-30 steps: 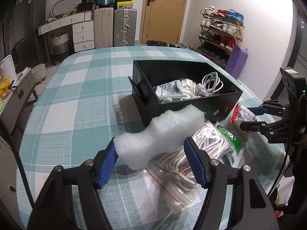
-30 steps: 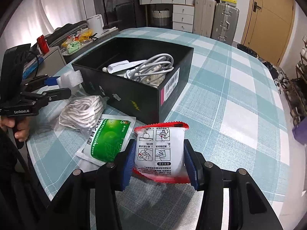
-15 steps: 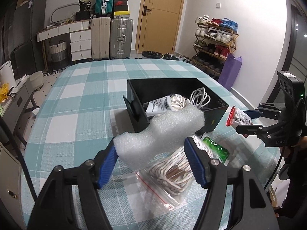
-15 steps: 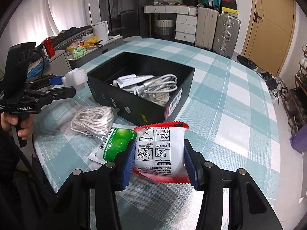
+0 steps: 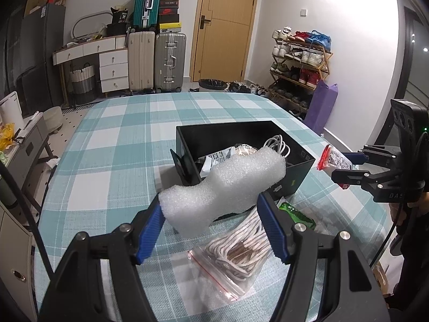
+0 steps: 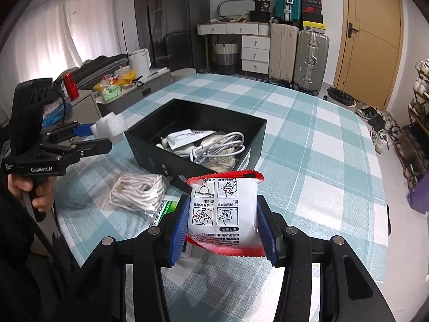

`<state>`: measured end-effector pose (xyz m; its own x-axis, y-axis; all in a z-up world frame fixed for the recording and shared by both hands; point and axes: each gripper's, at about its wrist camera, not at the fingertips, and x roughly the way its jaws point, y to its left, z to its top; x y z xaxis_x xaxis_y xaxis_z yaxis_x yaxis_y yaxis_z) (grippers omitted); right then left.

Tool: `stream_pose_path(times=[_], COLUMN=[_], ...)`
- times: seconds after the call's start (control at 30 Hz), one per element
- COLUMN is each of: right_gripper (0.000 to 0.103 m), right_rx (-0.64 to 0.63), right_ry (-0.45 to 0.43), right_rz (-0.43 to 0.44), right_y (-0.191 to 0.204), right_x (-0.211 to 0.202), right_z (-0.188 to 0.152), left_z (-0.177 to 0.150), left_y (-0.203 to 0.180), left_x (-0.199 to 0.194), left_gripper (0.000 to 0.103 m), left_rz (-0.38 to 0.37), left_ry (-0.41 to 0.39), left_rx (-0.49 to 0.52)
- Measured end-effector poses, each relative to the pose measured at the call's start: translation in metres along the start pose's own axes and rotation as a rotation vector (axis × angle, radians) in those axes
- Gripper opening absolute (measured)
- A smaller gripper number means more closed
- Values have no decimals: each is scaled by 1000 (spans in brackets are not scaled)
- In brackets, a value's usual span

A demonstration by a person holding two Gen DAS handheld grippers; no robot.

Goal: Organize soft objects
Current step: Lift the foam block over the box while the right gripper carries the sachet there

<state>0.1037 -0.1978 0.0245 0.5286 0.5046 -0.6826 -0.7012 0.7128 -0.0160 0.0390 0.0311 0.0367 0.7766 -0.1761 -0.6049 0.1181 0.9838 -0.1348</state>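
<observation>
Clamping white foam (image 5: 224, 185), left hand-held gripper (image 5: 214, 222) above table (image 5: 112, 166).

Both wrist views look down along their jaws, sharing the black box (image 5: 295, 171) from seemingly opposite sides

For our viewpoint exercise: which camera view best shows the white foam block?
The left wrist view: the foam block fills the centre, clamped by the left gripper. The right wrist view shows only its small end at the far left.

On the table (image 6: 335, 147) the box (image 6: 150, 145) holds cables (image 6: 214, 147); before it lie the rope bag (image 6: 136, 193) and sachet (image 5: 295, 214).
</observation>
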Motion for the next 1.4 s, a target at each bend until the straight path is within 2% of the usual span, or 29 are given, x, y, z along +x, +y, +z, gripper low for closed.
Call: stream_pose_path(times=[0.3,0.8,1.4], right_gripper=[48,48,48], right_rx=[29,79,130], right_ry=[-53,-130,-163], right_rz=[1,0,11], right_y=[-1,-1,-9], right_x=[-6,-8,11], right_z=[6,18,53], left_z=[14,29,52], left_y=[-2,-7,-17], left_x=[2,18,48], left_gripper=[68,68,68], left_rz=[7,10,29], left_ry=[-26,-18,2], left_rx=[-5,2,46])
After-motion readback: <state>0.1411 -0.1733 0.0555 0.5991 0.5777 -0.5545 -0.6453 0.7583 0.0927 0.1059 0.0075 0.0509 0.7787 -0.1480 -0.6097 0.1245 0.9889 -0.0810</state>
